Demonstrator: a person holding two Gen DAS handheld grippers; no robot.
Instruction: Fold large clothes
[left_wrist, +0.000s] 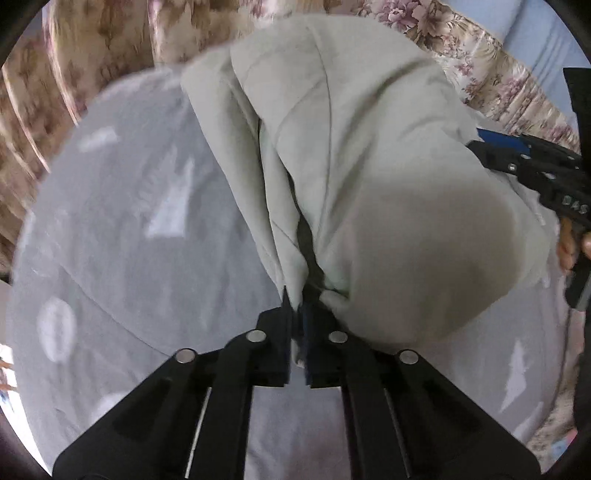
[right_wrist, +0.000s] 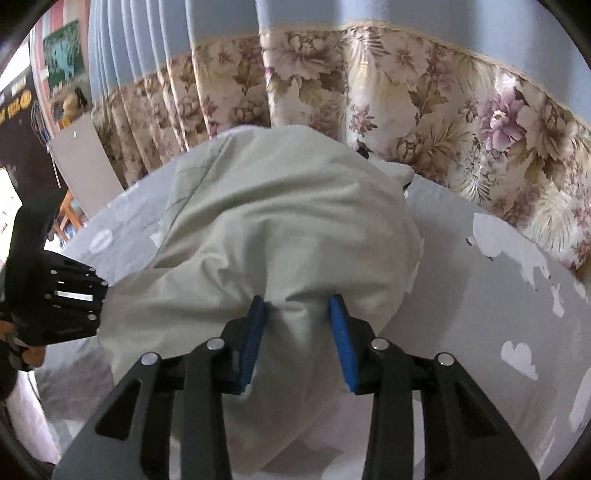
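The left tongs (left_wrist: 297, 306) are pinched shut on a bunched edge of the pale green garment (left_wrist: 351, 155). The right tongs (right_wrist: 297, 306) clamp a thick fold of it between their blue pads (right_wrist: 341, 339). The garment lies heaped at the middle of both frames on a grey sheet (right_wrist: 480, 295) with white shapes — a bed, I judge. The step looks like taking hold before spreading. Next calls for lifting both edges together, evenly. Faint lettering on the tongs at right of the left view — unreadable.

Left gripper (left_wrist: 297, 314) fingers pinched nearly together on cloth; right gripper (right_wrist: 299, 306) fingers partly apart, clamping a fold.
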